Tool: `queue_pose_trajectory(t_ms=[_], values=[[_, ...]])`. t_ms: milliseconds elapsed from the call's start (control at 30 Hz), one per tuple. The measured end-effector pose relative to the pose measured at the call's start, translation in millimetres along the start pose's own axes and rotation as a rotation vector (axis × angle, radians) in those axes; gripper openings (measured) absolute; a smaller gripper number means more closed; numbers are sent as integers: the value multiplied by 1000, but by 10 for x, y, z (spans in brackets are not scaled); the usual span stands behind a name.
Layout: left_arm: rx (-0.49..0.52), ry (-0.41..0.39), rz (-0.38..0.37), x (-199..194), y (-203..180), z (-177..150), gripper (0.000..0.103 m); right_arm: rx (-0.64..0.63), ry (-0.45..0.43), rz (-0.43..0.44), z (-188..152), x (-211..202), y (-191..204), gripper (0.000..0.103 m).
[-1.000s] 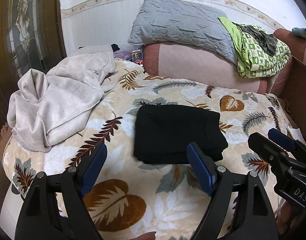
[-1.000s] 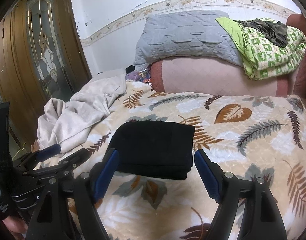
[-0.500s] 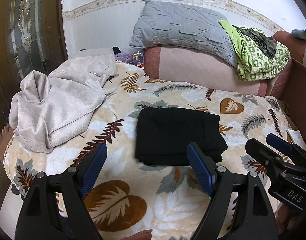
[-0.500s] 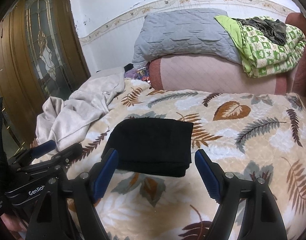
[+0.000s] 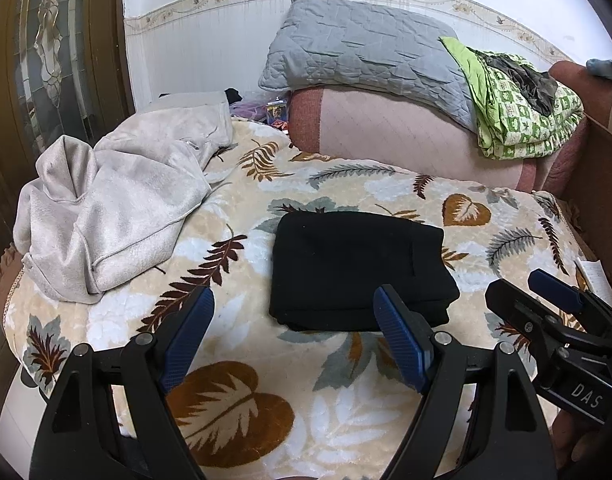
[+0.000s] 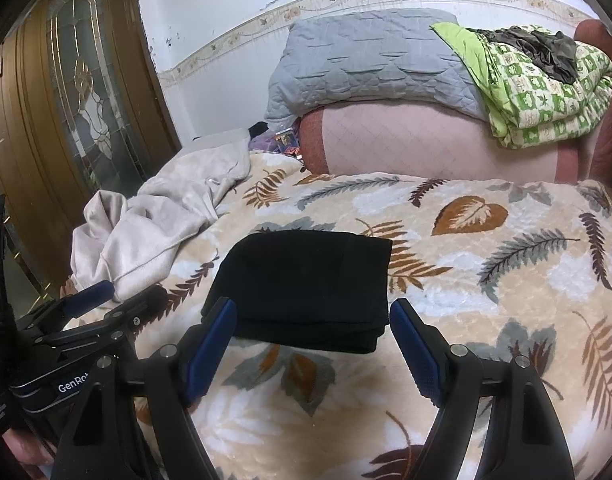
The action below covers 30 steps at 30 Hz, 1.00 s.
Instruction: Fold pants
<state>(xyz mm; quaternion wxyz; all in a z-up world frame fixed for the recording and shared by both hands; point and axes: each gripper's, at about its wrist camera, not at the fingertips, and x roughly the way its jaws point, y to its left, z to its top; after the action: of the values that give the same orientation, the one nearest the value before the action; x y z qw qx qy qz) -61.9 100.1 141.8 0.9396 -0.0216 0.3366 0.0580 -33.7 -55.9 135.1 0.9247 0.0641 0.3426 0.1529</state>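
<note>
Pants: the black pants (image 5: 359,272) are lying folded into a flat, layered rectangle on the leaf-print blanket (image 5: 266,396), near its middle; nothing is touching them.
Pants, other view: from the right wrist camera the same black pants (image 6: 306,284) are sitting just beyond the blue pads, with the stacked fold edges facing the camera.
Left gripper: the left gripper (image 5: 294,336) is hovering over the blanket on the near side of the pants, jaws standing spread wide with nothing between them; its right pad is overlapping the near edge of the pants in the picture, though whether it is touching them I cannot tell.
Right gripper: the right gripper (image 6: 313,344) is hanging just in front of the pants, jaws spread apart and empty, both pads clear of the fabric.
Blanket: it is covering the bed under the pants, patterned with brown and grey leaves.
Grey garment: a crumpled light grey garment (image 5: 114,208) is lying well to the left of the pants, at the blanket's edge.
Pink bolster: a pink bolster (image 5: 405,136) is lying beyond the pants, against the wall.
Grey pillow: a quilted grey pillow (image 5: 365,56) is resting on the bolster.
Green quilt: a folded green checked quilt (image 5: 521,116) is sitting beyond and right of the pants.
Door: a wooden door with patterned glass (image 6: 78,92) is standing far left of the pants.
</note>
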Motion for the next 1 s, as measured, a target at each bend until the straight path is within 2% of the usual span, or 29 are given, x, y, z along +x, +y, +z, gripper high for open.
queue_pose_trajectory(t_ms=[1000], values=[[-29, 62, 16, 377, 131, -62, 83, -4, 65, 10, -66, 377, 50, 80]])
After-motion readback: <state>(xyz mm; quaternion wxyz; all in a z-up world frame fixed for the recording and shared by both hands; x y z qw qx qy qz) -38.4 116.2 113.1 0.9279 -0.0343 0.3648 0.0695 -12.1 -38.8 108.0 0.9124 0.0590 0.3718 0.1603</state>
